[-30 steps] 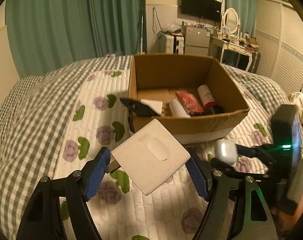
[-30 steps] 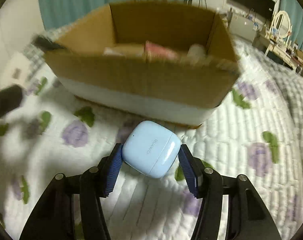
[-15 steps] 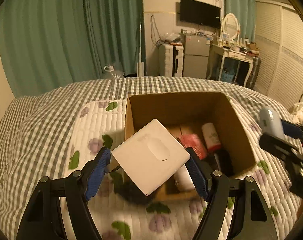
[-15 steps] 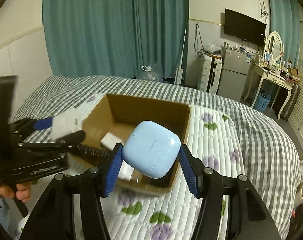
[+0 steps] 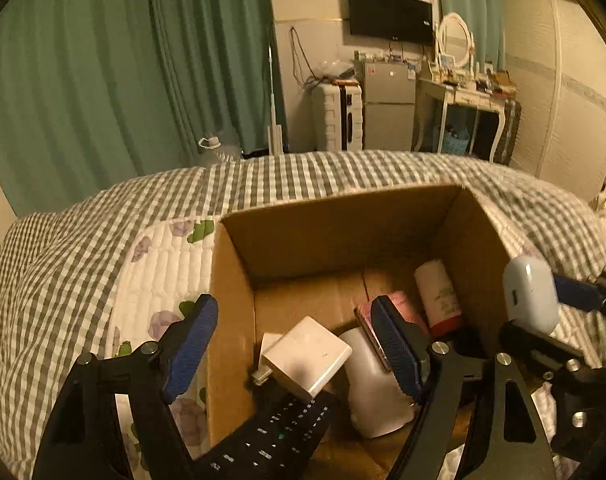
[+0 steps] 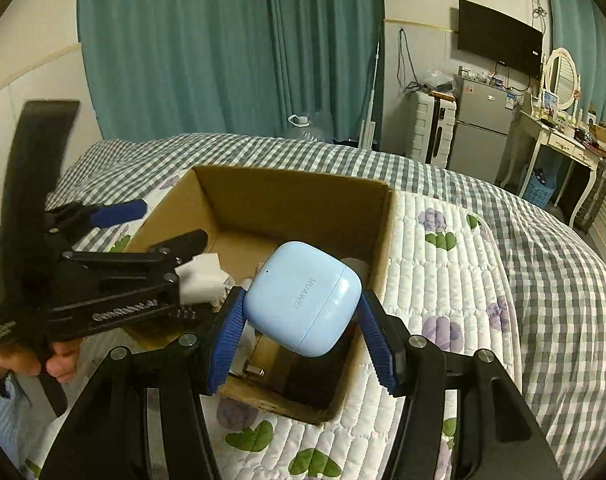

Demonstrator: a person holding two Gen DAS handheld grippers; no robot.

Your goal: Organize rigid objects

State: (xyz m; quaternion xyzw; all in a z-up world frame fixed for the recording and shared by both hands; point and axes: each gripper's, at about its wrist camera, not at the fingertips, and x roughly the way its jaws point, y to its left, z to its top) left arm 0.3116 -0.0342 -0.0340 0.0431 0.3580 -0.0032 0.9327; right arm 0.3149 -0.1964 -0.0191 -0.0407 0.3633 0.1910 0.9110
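Observation:
An open cardboard box (image 5: 343,224) (image 6: 291,188) sits on the bed. My left gripper (image 5: 293,350) is open above its left part. The white square charger (image 5: 307,356) lies free below it, on a black remote control (image 5: 271,436) inside the box; it also shows in the right wrist view (image 6: 201,280). My right gripper (image 6: 303,320) is shut on a light blue earbud case (image 6: 303,300) and holds it above the box's near right corner. The case also shows in the left wrist view (image 5: 529,296).
Inside the box lie a white bottle (image 5: 377,384), a pink-red flat item (image 5: 399,308) and a white tube with a red end (image 5: 439,296). The bed has a floral quilt (image 6: 443,280) and a checked blanket (image 5: 43,272). Curtains and furniture stand beyond.
Both grippers have moved over the box. My left gripper has opened and the white charger has dropped from it into the box. The right gripper still holds the earbud case.

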